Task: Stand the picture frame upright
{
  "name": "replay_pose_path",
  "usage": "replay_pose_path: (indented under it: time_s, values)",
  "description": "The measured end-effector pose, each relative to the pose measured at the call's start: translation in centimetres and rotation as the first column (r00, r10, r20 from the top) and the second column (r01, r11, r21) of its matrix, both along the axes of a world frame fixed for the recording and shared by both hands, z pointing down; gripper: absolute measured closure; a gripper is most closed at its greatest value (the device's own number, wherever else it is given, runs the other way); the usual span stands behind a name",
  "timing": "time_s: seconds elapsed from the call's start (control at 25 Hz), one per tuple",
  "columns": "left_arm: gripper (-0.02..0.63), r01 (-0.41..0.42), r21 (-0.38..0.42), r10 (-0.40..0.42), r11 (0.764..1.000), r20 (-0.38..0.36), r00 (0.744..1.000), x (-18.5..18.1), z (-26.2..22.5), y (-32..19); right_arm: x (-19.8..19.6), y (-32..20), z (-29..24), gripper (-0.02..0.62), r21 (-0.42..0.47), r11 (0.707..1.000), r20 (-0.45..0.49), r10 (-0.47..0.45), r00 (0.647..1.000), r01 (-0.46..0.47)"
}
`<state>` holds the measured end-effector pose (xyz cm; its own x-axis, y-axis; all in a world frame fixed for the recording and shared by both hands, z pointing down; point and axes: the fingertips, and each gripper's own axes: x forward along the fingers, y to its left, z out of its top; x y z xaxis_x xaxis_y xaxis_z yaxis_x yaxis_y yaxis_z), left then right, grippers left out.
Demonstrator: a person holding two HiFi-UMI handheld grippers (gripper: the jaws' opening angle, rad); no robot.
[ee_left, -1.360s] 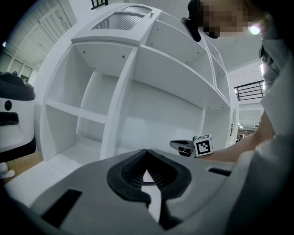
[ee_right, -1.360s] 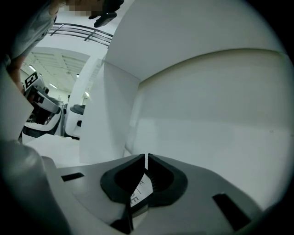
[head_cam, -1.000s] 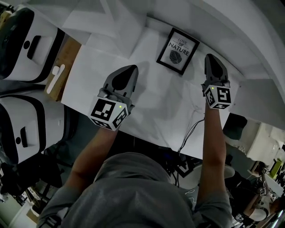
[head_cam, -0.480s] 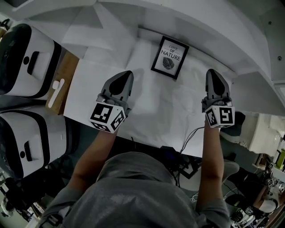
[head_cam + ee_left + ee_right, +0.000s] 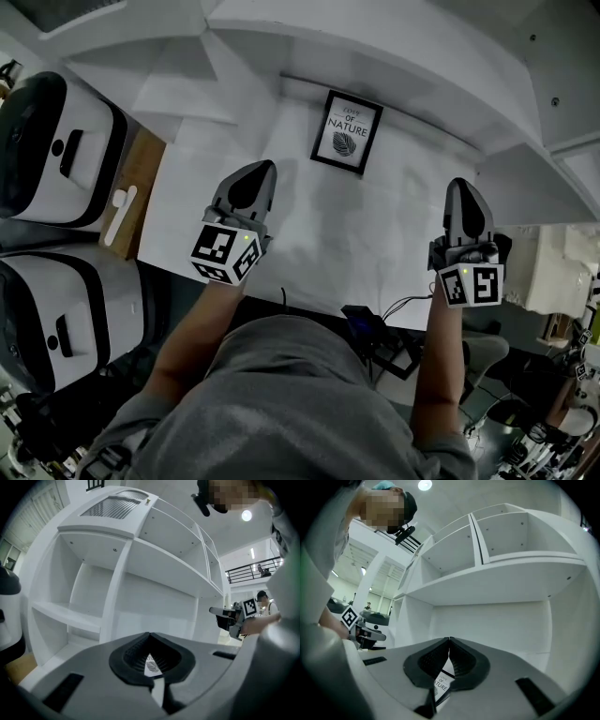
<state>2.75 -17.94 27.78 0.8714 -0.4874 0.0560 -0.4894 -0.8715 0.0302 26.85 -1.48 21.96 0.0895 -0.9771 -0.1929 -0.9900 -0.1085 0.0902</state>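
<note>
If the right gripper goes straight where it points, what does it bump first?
Probably the shelf's white back wall. The right gripper, shut and empty, aims to the right of the picture frame, though depth is unclear.

- 1 picture frame (image 5: 346, 132), black-rimmed, with a leaf print.
- 2 hand-held grippers: left gripper (image 5: 261, 171) and right gripper (image 5: 463, 187).
- 2 marker cubes, one per gripper: left cube (image 5: 225, 253), right cube (image 5: 472, 284).
- 2 white appliances with black fronts, at the left of the head view: upper appliance (image 5: 56, 141), lower appliance (image 5: 75, 309).
- 1 wooden board (image 5: 141, 141).
- 1 white utensil (image 5: 119, 216), lying on the board.
- 1 white table (image 5: 375, 244).
- 1 white shelf unit (image 5: 394, 47).
- 1 person (image 5: 300, 403), with 2 forearms in view.
- Cables (image 5: 403, 305) at the table's near edge: count unclear.
</note>
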Motion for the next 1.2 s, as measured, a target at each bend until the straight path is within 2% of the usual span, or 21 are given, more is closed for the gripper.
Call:
replay_pose_path:
  time_s: [0.24,0.52,0.88,1.2]
  values:
    - [0.6,-0.032,0.017,0.032,0.999,0.001,0.999,-0.2,-0.7,0.6,-0.7,3.6,-1.3,0.568,0.028,0.998,0.062,0.053,0.997,-0.055]
    - [0.6,-0.063,0.036,0.063,0.997,0.011,0.998,-0.5,-1.2,1.4,-2.6,6.3,-1.9,0.568,0.044,0.995,0.068,0.085,0.994,-0.088]
    - [0.6,-0.071,0.056,0.071,0.996,0.009,0.997,-0.9,-1.7,1.8,-4.4,7.1,-2.2,0.568,0.065,0.993,0.073,0.093,0.993,-0.098]
    - [0.6,-0.039,0.073,0.04,0.997,-0.001,0.999,-2.6,-2.5,1.5,-5.4,7.2,-2.4,0.568,0.093,0.992,0.091,0.082,0.993,-0.09]
